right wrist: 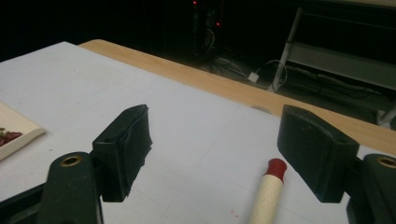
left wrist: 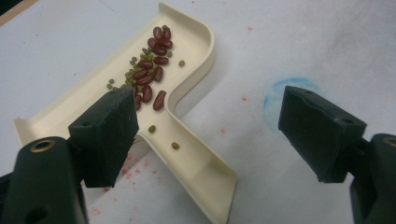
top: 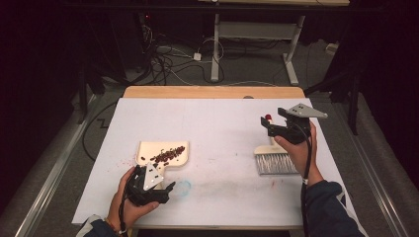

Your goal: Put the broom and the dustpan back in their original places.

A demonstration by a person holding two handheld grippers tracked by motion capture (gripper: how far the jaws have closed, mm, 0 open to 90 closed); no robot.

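Two sets of tongs hang over a white-covered worktop [top: 217, 128], both spread wide and holding nothing. At about seven o'clock, the left tongs [top: 165, 190] sit in a hand [top: 129, 205] near the front edge, their jaws parted above the handle of a cream dustpan [left wrist: 196, 158]. In the left gripper view, one jaw hides part of the pan's floor and the handle's end is cut off at the bottom edge. A faint blue ring [left wrist: 292, 95] marks the paper between the jaws, and small red specks dot the surface around the pan.

Just beyond, the pan's tray holds a loose heap of dark red beans [left wrist: 152, 70] mixed with small green ones [left wrist: 130, 74]; two green ones lie apart on the handle.

At about three o'clock, the right tongs [top: 271, 126] are held in a hand [top: 296, 148] above a small brush [top: 274, 160] with pale bristles. Its cream handle ends in a red tip [right wrist: 275, 165], and the hand covers much of the handle in the high view.

Farther off, a bare wooden strip [top: 212, 92] edges the worktop at twelve o'clock. Past it the floor is dim, with tangled cables [top: 168, 59] and a white table frame [top: 257, 34] that is hard to make out.
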